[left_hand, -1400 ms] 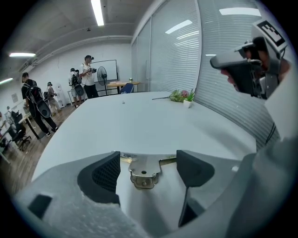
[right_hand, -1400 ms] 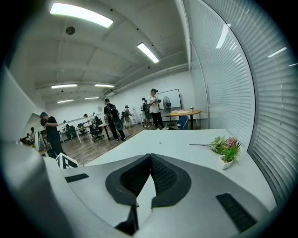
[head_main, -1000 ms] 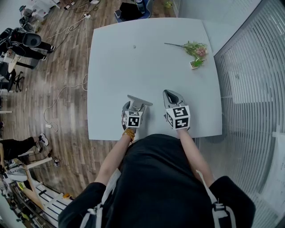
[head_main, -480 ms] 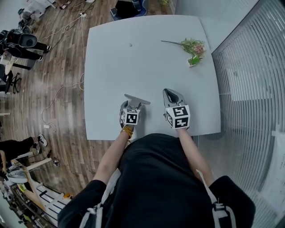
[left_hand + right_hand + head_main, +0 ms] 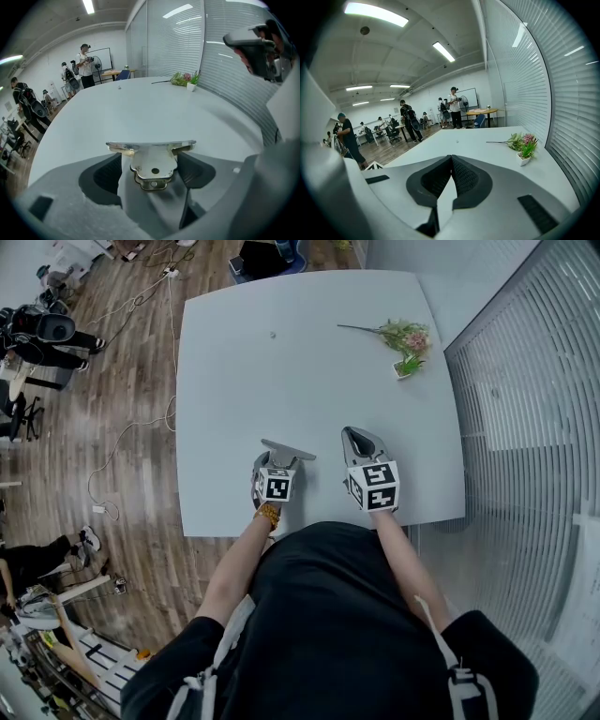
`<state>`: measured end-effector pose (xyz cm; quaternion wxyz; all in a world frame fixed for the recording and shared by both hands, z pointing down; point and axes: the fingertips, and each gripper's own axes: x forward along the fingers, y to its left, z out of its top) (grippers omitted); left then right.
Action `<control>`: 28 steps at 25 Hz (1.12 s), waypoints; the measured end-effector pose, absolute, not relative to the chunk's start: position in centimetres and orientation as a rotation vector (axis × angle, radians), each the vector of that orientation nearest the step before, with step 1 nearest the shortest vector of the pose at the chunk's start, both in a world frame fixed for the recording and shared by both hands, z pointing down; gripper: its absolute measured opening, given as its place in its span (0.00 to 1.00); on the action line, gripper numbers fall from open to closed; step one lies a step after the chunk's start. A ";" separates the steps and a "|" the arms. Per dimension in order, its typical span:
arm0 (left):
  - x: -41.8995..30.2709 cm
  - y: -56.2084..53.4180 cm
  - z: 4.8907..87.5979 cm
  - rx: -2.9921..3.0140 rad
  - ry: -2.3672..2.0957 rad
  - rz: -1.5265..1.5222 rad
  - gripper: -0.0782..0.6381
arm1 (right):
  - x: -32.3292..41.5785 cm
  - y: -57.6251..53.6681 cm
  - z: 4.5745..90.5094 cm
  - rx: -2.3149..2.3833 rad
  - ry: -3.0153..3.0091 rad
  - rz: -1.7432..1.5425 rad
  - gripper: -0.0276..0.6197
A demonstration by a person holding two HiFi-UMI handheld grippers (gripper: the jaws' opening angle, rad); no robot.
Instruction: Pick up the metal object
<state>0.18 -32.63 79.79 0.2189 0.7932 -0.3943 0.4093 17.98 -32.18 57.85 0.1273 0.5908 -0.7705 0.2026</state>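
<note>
Barely any change over the last second: left hand-held gripper (image 5: 281, 461) and the metal object (image 5: 288, 448) sit at the same spot over the near edge of the desk (image 5: 309, 371) in the head view. Only the head camera's framing has drifted a little. Grip was already made a second ago and looks the same now. Left gripper view: the jaws are clamped on the metal object (image 5: 151, 157), a shiny bracket with a flat crossbar on top and a holed tab hanging down between the pads. Crossbar reads roughly level. Can't tell if it is touching the desk or clear of it, since no view shows the underside. My read: grasp done, lift either holding or not started, nothing slipping. Right hand-held gripper (image 5: 451, 159) is pressed together with nothing in it, parked just beside the left one over the desk's near edge (image 5: 356, 437). A flower sprig with a small pot (image 5: 405, 341) lies at the far right of the desk, well apart from both. Writing: none readable. The gripper cubes carry only black-and-white square marker patterns, and there is no brand on the bracket.
</note>
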 end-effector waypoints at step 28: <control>0.2 -32.8 80.6 2.162 -1.062 1.115 0.53 | 18.5 -32.0 58.1 1.731 -2.233 0.601 0.05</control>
